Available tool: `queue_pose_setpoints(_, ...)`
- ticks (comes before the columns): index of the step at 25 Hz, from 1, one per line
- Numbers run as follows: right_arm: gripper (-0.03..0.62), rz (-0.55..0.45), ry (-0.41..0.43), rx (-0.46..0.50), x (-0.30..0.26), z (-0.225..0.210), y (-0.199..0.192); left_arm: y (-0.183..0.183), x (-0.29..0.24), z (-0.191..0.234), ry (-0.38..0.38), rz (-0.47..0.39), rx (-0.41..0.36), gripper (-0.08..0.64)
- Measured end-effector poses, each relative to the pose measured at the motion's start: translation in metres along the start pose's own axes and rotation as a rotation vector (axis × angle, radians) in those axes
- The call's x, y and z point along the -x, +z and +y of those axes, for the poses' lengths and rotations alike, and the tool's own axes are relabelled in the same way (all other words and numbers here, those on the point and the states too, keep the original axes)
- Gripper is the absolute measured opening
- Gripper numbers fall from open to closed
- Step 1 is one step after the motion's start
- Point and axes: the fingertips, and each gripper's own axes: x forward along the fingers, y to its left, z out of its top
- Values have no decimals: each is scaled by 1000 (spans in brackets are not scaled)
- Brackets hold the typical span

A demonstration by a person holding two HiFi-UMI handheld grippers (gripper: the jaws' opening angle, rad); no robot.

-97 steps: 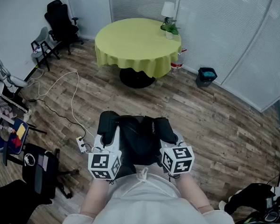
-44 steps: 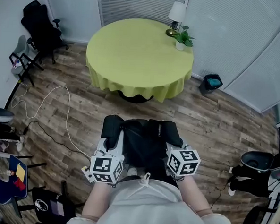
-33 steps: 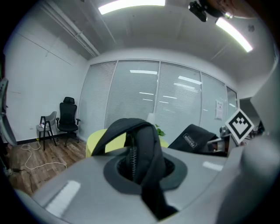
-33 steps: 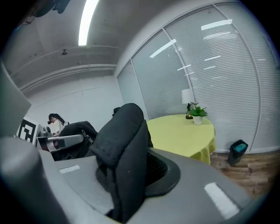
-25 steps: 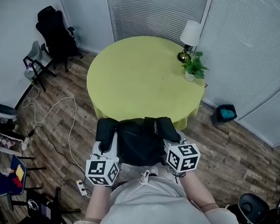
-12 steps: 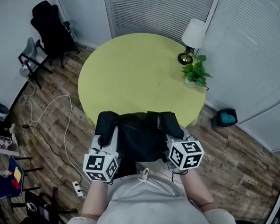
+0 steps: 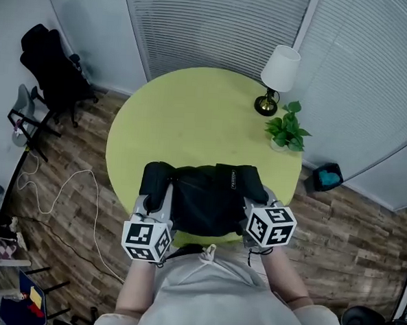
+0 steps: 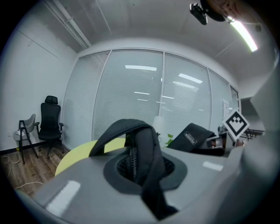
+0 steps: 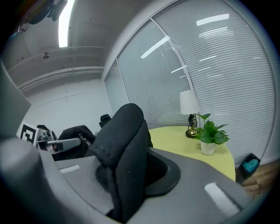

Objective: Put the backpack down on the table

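I hold 2 grippers out ahead of my chest, side by side and well apart, bare forearms reaching forward, marker cubes facing up. My left gripper [image 7: 154,198] has its jaws nearly together, pinched on 1 strap of the backpack [image 7: 204,201]. My right gripper [image 7: 250,201] is clamped the same way on the other strap.

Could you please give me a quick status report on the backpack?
Status: left tool and right tool shut on backpack straps. Backpack held at table's near edge, not set down. lamp and plant far right, out of the way.
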Motion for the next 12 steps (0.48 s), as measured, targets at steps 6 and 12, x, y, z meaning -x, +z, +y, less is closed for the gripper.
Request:
queue_pose_setpoints(6,37,10,-69,-11,-72,6,18,11,-61,61,-62,27,-11,34)
queue_pose_setpoints(12,37,19,-130,-28,-131,1,26,14,-118,105,-110,58,-29,34)
